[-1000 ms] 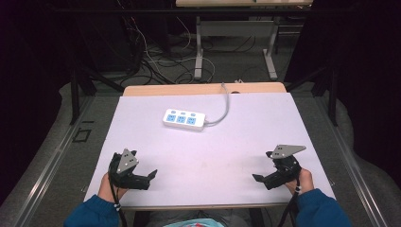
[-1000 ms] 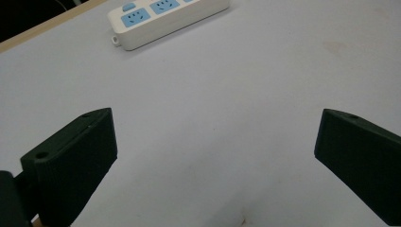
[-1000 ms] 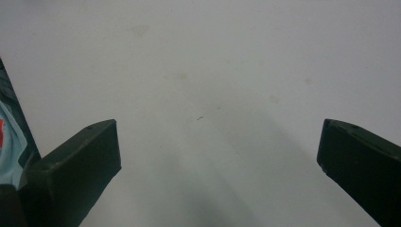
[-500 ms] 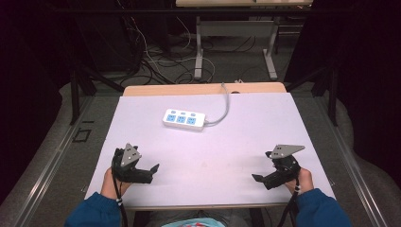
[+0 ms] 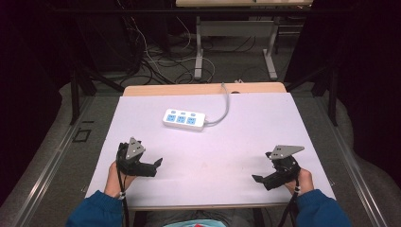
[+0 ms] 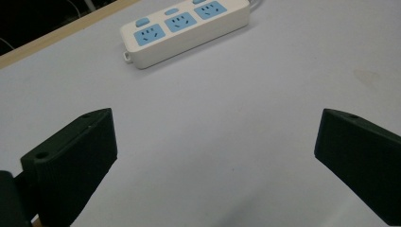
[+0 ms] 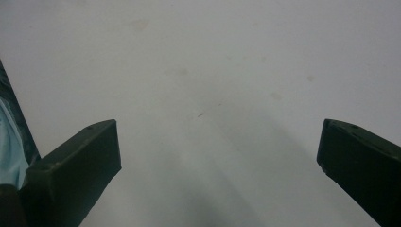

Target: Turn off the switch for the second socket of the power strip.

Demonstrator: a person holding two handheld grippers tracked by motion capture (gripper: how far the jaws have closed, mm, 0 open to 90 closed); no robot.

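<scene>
A white plastic power strip with three blue socket faces (image 5: pixel 184 119) is lying flat on the pale lilac table surface (image 5: pixel 246 137), toward the far middle of it, its long side running roughly across the table; a grey cable (image 5: pixel 224 105) is leaving the strip's right end and curving away over the far wooden edge of the table (image 5: pixel 203 89); in the left gripper view the same strip (image 6: pixel 185 29) is sitting ahead of the jaws and well apart from them, slanted across the upper part of the view. The left black two-jaw gripper (image 5: pixel 152 166), carrying a grey three-cornered plate, is resting near the front left of the table in the person's left hand (image 5: pixel 115 176); its jaws are standing wide apart with nothing between them, over bare table (image 6: pixel 213 142). The right black two-jaw gripper (image 5: pixel 260 179) is sitting near the front right in the right hand (image 5: pixel 302 179), pointing inward; its jaws are likewise spread wide and holding nothing, above bare, faintly marked table (image 7: pixel 213 94). Blue sleeves (image 5: pixel 97 210) are entering from the bottom edge; tangled dark cables (image 5: pixel 156 52) are lying on the floor beyond the table.
</scene>
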